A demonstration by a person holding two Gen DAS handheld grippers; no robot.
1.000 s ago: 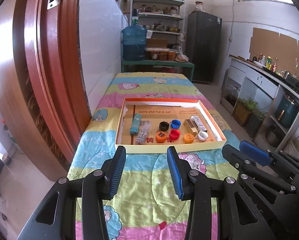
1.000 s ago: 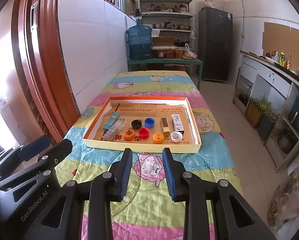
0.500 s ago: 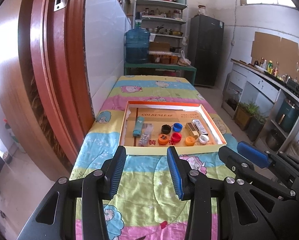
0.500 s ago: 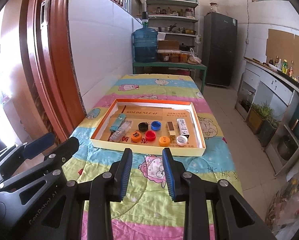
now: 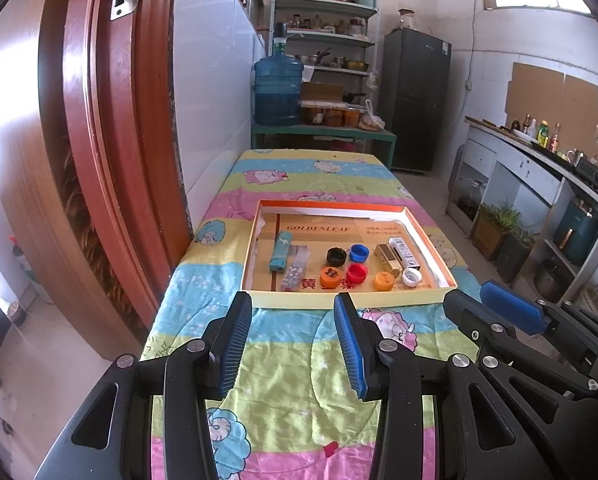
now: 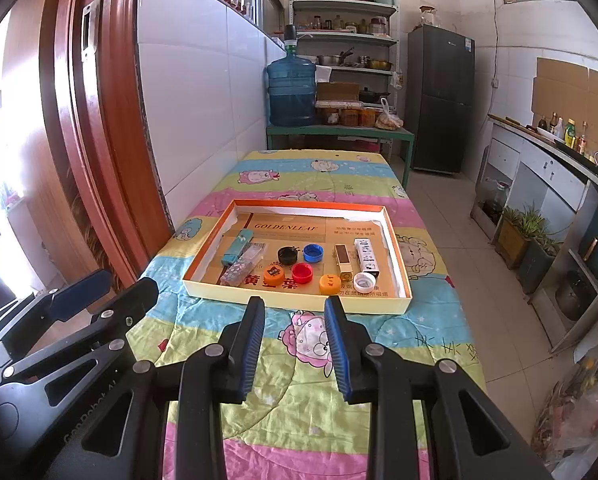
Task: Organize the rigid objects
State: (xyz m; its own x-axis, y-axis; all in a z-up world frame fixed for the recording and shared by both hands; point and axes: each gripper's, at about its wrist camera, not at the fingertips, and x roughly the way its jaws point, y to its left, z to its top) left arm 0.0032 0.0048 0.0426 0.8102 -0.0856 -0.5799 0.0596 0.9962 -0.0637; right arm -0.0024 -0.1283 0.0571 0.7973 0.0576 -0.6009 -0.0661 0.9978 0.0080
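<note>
A shallow cardboard tray (image 5: 399, 298) with an orange rim lies on the quilted table. Inside it are a teal packet (image 5: 280, 257), a patterned packet (image 5: 295, 268), a gold box (image 5: 387, 258), a white box (image 5: 403, 252) and several bottle caps: black (image 6: 287, 255), blue (image 6: 313, 253), red (image 6: 302, 272), white (image 6: 365, 281) and two orange ones (image 6: 329, 284). My left gripper (image 5: 293, 314) hovers before the tray's near wall, open and empty. My right gripper (image 6: 294, 314) hangs beside it, also open, with nothing between its pads.
The table (image 6: 311, 408) is covered by a striped cartoon quilt. A red wooden door frame (image 5: 111, 160) stands close on the left. Beyond the table are a blue water jug (image 6: 292, 92), shelves and a dark fridge (image 6: 439, 104). A counter (image 6: 547, 168) runs along the right.
Both views have shifted only slightly. The gaps between the fingers are the same and the items in the tray lie as before.
</note>
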